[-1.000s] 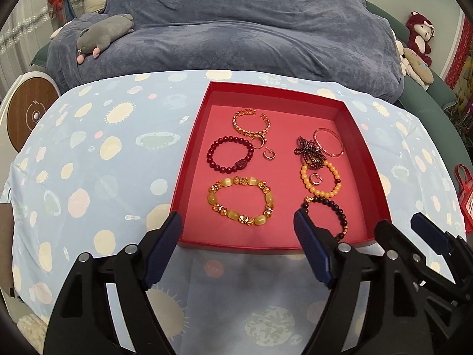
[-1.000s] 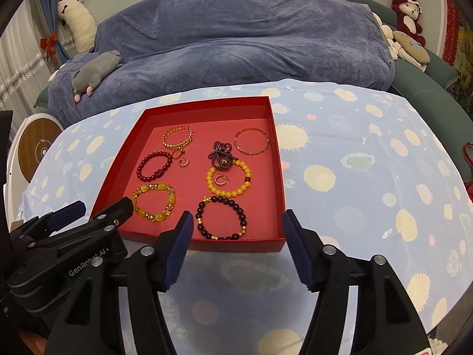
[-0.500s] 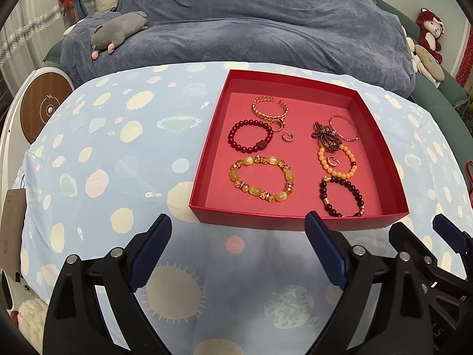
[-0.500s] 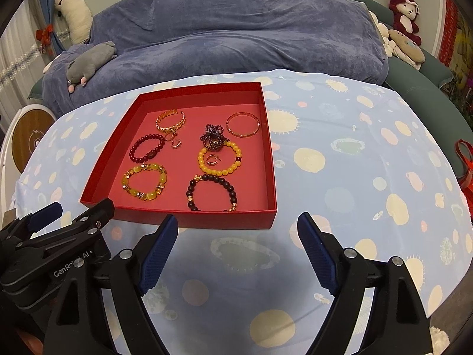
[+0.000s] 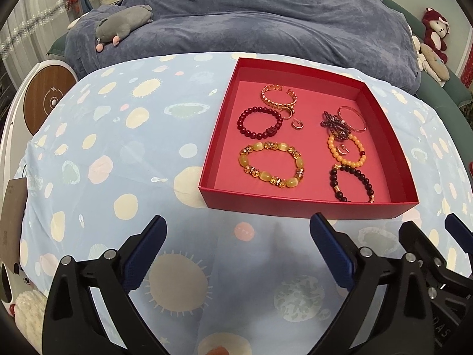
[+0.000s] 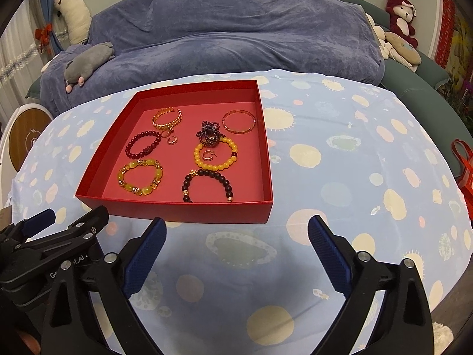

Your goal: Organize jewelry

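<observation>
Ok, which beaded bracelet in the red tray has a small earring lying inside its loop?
The orange-yellow round-bead bracelet, right column, middle; a small gold hoop earring lies inside it. The other bracelets' loops are empty.

dark bead bracelet (image 5: 351,185) partly behind tray wall (image 5: 307,205)

You are looking through two fisheye lenses in soft, even indoor light, bright enough that the beads in the red tray (image 5: 307,207) read sharply and nothing shows motion blur. Straight lines bow hard toward the edges, so the counter (image 6: 340,177) curves like a dome and the corners fall into black vignette. Shadows are faint: a weak grey smudge lies on the cloth between the fingers of each hand-held gripper (image 5: 238,247), with no glare.
</observation>
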